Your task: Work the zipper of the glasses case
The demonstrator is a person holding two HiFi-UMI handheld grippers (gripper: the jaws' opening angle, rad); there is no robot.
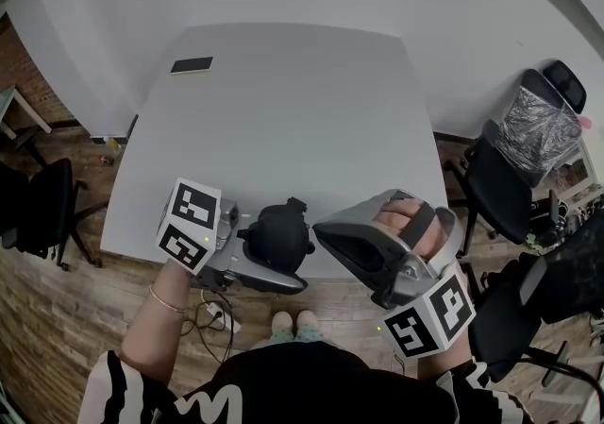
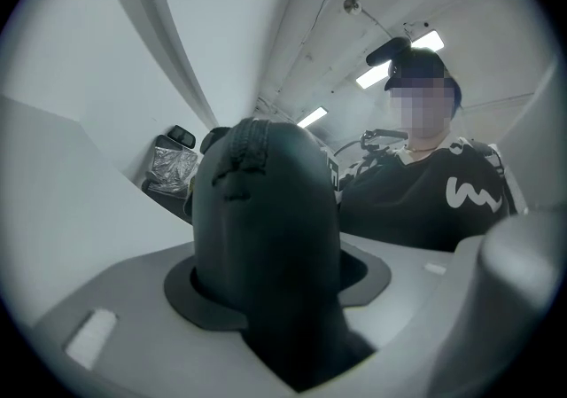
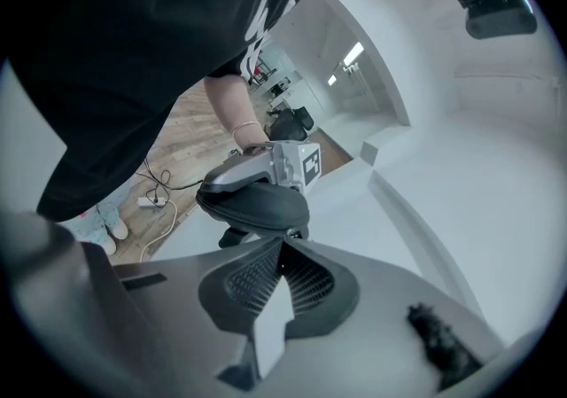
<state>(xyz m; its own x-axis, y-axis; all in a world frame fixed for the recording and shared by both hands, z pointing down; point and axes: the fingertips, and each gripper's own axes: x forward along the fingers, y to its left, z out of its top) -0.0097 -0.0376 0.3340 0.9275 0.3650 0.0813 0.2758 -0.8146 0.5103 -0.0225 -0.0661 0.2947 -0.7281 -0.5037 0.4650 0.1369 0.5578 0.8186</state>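
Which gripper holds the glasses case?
The left gripper: the case stands clamped between its jaws. The right gripper has its jaws shut, tips close by the case.

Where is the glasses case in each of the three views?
Head view: the glasses case is low centre, at the near edge of the table.
Left gripper view: it fills the centre, clamped between the jaws.
Right gripper view: just left of centre, above the jaw tips.
Shared landmark: the person's black top.

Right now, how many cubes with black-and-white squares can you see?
2: the left cube at the head view's lower left, the right cube at its lower right.
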